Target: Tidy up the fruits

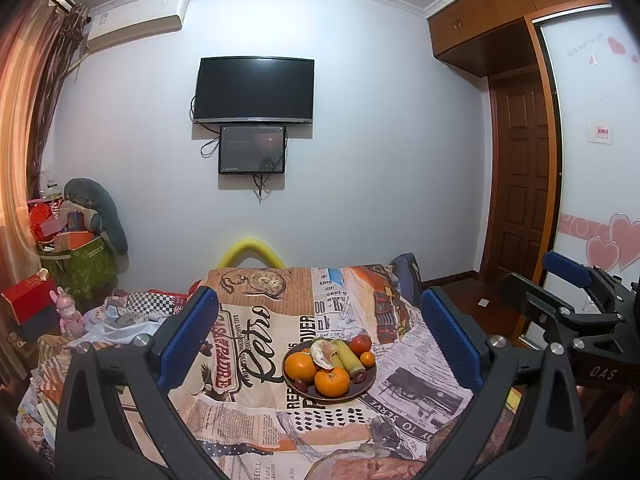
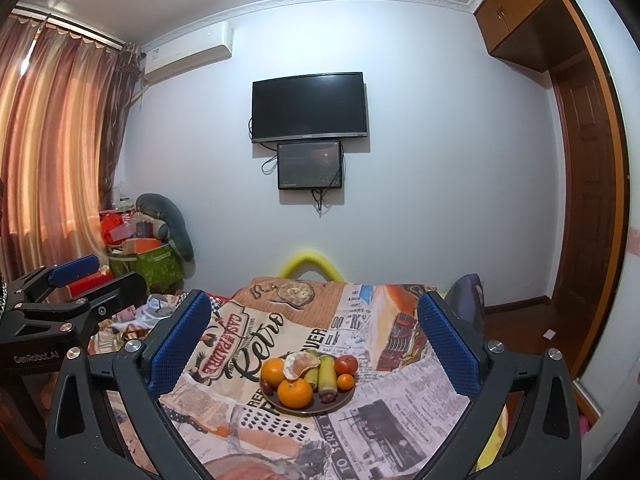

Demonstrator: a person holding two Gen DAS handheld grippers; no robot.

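My left gripper [image 1: 320,344] stands spread wide, nothing between its blue pads, and my right gripper [image 2: 314,344] is just as wide and just as empty. Both point across the counter [image 1: 248,420], which is draped in a retro newsprint cloth.

The fruits sit together on a dark round plate [image 1: 370,385], out ahead of both grippers and apart from them. On that plate, seen from my left wrist, one large orange [image 1: 300,366] lies at nine o'clock and a second orange [image 1: 332,381] at six. A piece of orange peel [image 1: 322,354] curls near the centre toward eleven. A yellow-green corn cob [image 1: 349,357] runs from twelve down to four. A red tomato [image 1: 361,344] sits at one o'clock, a small tangerine [image 1: 367,358] at three, and a dark reddish date [image 1: 359,377] at four, touching the end of the cob. Another dark one [image 1: 301,385] lies at seven; what it is I cannot tell.

In the left wrist view my right gripper shows at three o'clock of the frame. On the far wall hangs a dark television [image 1: 254,90] with a smaller screen [image 1: 252,150] beneath it.
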